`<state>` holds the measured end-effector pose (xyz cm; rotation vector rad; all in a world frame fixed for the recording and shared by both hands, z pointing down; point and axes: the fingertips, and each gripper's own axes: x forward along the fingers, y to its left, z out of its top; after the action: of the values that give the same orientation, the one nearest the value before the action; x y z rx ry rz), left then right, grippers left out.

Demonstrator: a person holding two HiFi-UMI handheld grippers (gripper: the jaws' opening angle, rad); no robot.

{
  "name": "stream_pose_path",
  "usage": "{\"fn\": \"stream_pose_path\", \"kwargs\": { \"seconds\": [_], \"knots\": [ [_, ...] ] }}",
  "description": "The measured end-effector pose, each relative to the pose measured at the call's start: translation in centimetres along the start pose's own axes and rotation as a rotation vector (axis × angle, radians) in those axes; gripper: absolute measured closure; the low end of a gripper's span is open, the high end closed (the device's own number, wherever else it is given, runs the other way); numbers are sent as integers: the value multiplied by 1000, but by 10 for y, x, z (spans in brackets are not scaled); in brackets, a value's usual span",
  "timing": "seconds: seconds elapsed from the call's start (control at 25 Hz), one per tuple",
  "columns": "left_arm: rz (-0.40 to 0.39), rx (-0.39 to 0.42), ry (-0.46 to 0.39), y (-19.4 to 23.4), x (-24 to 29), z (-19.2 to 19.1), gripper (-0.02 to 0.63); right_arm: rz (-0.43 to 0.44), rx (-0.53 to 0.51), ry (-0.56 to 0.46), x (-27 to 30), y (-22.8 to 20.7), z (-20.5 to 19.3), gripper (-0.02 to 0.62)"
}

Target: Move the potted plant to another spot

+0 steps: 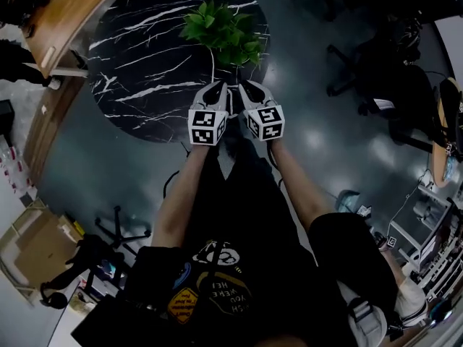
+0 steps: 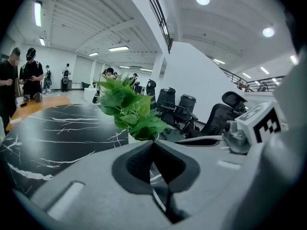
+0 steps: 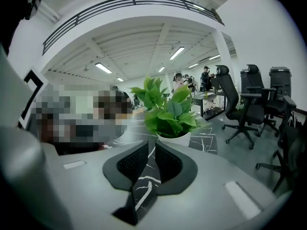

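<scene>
The potted plant (image 1: 221,31), leafy green in a white pot (image 3: 175,139), stands near the far right edge of a round black marble table (image 1: 145,71). Both grippers are held side by side over the table's near right rim, pointing at the plant and a short way from it. My left gripper (image 1: 219,87) is shut with nothing in it; in the left gripper view its tips (image 2: 153,143) meet just below the leaves (image 2: 129,109). My right gripper (image 1: 246,85) shows a narrow slit between its pads (image 3: 151,143), empty, with the marble visible through it.
Dark office chairs (image 1: 362,78) stand on the grey floor to the right of the table, also seen as chairs (image 3: 240,104) in the right gripper view. A wooden counter (image 1: 65,13) curves past the table's far left. People (image 2: 24,75) stand beyond the table.
</scene>
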<state>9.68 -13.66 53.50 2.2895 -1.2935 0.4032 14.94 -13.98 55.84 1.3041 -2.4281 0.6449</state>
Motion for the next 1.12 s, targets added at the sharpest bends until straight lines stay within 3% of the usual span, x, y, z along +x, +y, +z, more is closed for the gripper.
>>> {"fn": "stream_pose_path", "kwargs": {
  "seconds": [0.12, 0.2, 0.28, 0.4, 0.8, 1.12],
  "knots": [
    [-19, 6, 35, 9, 17, -14, 601, -26, 7, 29, 28, -14, -17, 499],
    [-28, -8, 42, 16, 26, -19, 601, -71, 13, 39, 46, -28, -28, 390],
    [-34, -31, 33, 24, 33, -19, 601, -123, 10, 36, 64, -42, -36, 238],
    [-41, -52, 27, 32, 38, -19, 601, -162, -23, 38, 88, -55, -42, 148],
    [-26, -71, 26, 65, 27, -11, 601, -196, -71, 86, 141, -74, -32, 115],
    [-26, -74, 28, 67, 32, -9, 601, -214, -75, 83, 144, -82, -31, 118]
  ]
}}
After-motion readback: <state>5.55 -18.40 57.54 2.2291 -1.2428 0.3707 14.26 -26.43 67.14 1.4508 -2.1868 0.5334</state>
